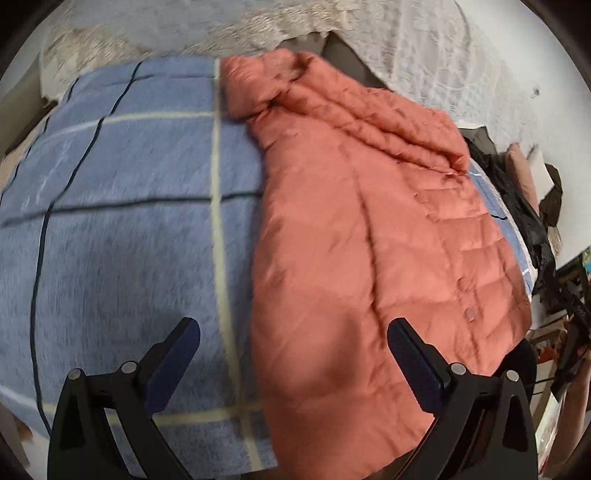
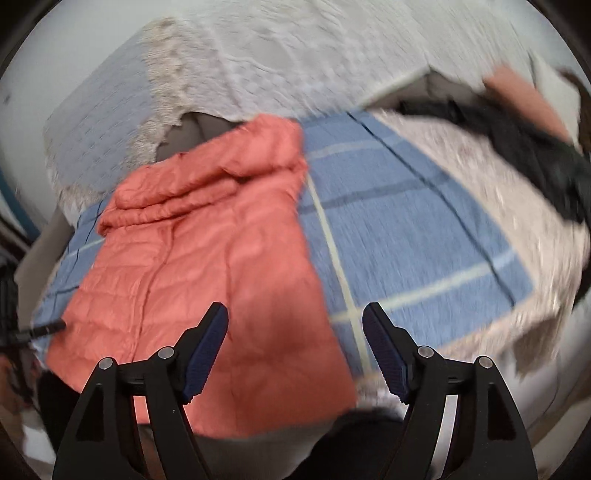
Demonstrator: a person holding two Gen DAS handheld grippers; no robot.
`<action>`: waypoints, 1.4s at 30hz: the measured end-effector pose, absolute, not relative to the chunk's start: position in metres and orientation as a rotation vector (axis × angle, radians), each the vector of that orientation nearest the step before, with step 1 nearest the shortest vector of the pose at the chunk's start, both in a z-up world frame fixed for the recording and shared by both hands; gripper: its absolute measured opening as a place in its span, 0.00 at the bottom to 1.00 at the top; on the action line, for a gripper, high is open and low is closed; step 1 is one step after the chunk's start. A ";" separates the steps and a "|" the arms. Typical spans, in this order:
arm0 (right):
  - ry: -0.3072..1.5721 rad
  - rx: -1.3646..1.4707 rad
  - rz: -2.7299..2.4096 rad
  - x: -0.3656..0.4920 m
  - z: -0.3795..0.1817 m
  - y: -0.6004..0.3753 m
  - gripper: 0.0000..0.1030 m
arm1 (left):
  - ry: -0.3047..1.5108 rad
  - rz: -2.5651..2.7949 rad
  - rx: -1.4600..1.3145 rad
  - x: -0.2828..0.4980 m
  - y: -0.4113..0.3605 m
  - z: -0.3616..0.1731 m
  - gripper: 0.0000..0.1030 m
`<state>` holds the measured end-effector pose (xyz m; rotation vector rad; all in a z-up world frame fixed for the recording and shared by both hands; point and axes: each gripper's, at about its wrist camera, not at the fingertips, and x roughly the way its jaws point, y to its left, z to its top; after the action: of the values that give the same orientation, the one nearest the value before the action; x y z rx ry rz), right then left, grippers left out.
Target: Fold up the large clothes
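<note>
A salmon-orange quilted puffer jacket (image 1: 373,240) lies on a blue checked blanket (image 1: 122,221), folded lengthwise, collar at the far end, snap buttons along its right side. My left gripper (image 1: 293,325) is open and empty, above the jacket's near hem and left edge. In the right wrist view the jacket (image 2: 214,251) lies left of centre on the blanket (image 2: 399,229). My right gripper (image 2: 295,314) is open and empty, above the jacket's near right edge. Both views are motion-blurred.
A white textured cover (image 1: 424,55) with a furry beige throw (image 1: 240,33) lies beyond the blanket. Dark clothes (image 1: 517,199) are piled at the bed's right side. A black garment (image 2: 535,155) and pink item (image 2: 517,92) lie at the far right.
</note>
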<state>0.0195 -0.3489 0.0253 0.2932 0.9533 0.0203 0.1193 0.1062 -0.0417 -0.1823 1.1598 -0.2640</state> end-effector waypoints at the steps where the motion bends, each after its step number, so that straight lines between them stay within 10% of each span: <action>1: 0.961 0.310 0.013 0.019 0.021 -0.353 0.73 | 1.176 -0.261 -0.200 0.117 0.108 -0.047 1.00; 29: 1.105 0.468 0.184 0.024 -0.041 -0.366 0.70 | 1.252 -0.218 -0.216 0.111 0.108 -0.066 0.99; 35: 1.107 0.497 0.192 0.022 -0.038 -0.368 0.46 | 1.233 -0.263 -0.223 0.105 0.106 -0.056 0.68; 42: 1.120 0.526 0.213 0.025 -0.043 -0.370 0.47 | 1.248 -0.265 -0.177 0.102 0.096 -0.063 0.67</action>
<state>0.0248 -0.3700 -0.0432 0.5256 1.1195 0.2128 0.1022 0.0960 -0.0630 -0.1769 1.2477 -0.2648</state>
